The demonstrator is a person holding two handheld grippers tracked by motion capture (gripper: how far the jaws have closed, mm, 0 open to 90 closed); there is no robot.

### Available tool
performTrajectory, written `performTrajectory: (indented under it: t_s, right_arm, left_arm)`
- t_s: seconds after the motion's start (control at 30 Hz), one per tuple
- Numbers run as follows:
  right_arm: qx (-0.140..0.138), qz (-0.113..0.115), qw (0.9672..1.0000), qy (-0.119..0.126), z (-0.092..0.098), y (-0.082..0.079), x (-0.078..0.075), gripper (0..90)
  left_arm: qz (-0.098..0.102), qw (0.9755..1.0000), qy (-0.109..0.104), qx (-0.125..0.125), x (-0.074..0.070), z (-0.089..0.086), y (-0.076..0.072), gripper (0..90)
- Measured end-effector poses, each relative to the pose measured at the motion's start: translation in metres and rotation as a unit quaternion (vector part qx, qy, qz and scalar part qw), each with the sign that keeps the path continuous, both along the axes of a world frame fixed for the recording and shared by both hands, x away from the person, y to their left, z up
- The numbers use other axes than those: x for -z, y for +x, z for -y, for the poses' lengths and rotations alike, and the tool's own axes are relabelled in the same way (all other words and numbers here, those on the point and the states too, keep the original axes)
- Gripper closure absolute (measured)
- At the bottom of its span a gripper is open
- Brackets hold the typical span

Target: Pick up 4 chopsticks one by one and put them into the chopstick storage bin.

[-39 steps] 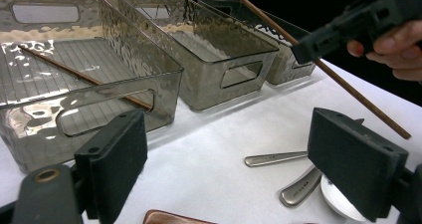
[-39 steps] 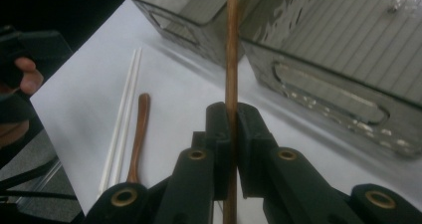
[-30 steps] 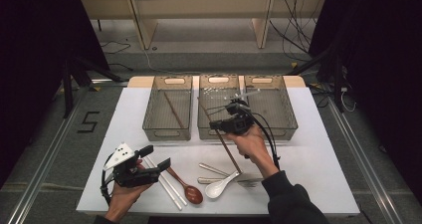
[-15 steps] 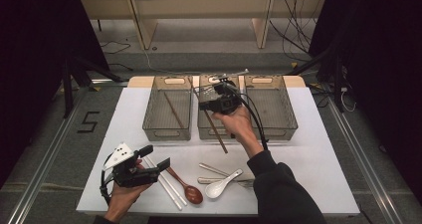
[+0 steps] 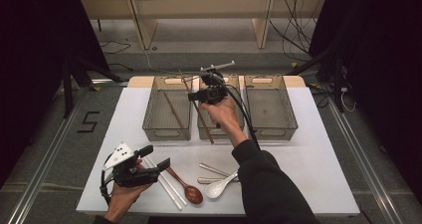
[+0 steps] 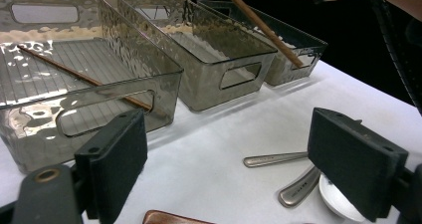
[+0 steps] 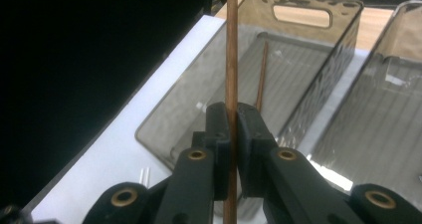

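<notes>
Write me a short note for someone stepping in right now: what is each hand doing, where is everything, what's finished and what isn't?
Right gripper: shut on a brown chopstick, held in the air above the bins.
Left gripper: open, nothing between its jaws, low over the near left of the table.
Done: one matching chopstick already lies in the left bin.
The middle bin and right bin look empty.
Left: probably drop the held chopstick beside its mate in the left bin. Still on the table: two white chopsticks, a brown spoon, a white spoon and two metal handles.
</notes>
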State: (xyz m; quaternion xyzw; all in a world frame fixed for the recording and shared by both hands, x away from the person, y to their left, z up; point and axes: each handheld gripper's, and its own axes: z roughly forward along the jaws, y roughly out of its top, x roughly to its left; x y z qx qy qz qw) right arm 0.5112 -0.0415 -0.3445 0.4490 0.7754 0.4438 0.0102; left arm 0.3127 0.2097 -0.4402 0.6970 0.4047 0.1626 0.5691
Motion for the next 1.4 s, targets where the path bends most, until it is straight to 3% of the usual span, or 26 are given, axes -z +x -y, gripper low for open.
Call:
performTrajectory:
  t_s: [0.77, 1.4]
  right_arm:
    - [0.03, 0.01, 0.9993, -0.021, -0.058, 0.046, 0.0, 85.5]
    - [0.052, 0.029, 0.9979, -0.027, -0.079, 0.057, 0.007, 85.4]
  left_arm:
    - [0.001, 1.0, -0.009, 0.001, -0.001, -0.001, 0.0, 15.3]
    - [0.001, 0.9999, -0.015, 0.002, -0.001, -0.001, 0.0, 15.3]
